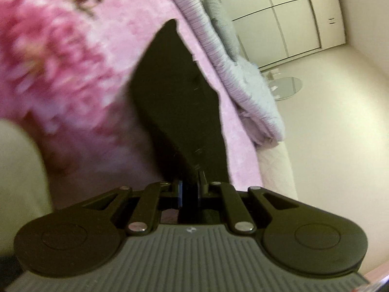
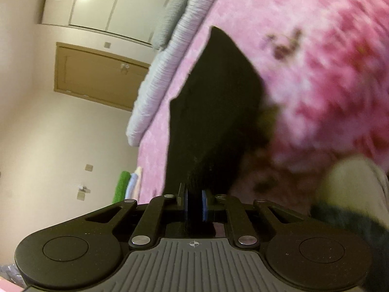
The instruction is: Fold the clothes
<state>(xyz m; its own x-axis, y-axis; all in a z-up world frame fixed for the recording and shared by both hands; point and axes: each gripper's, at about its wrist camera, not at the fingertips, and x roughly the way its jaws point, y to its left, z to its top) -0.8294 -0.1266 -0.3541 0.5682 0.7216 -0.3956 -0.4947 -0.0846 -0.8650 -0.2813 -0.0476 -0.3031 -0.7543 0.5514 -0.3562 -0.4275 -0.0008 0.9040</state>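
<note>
Looking along the left gripper (image 1: 190,185), its jaws stand nearly closed and pinch a fold of a black garment (image 1: 177,97), which rises from the fingers as a dark pointed sheet above a pink floral blanket (image 1: 73,60). A lilac ribbed cover (image 1: 231,73) runs along the blanket's far edge, with a grey pillow (image 1: 221,19) on it. Beyond that edge are pale wardrobe doors (image 1: 279,24) and a round glass table (image 1: 284,86) on the floor.

From the right gripper (image 2: 193,203), the blue pads (image 2: 205,203) are drawn close together on another part of the same black garment, held up over the blanket. Past the blanket's left edge are a brown door (image 2: 97,77) and a stack of folded towels (image 2: 126,185).
</note>
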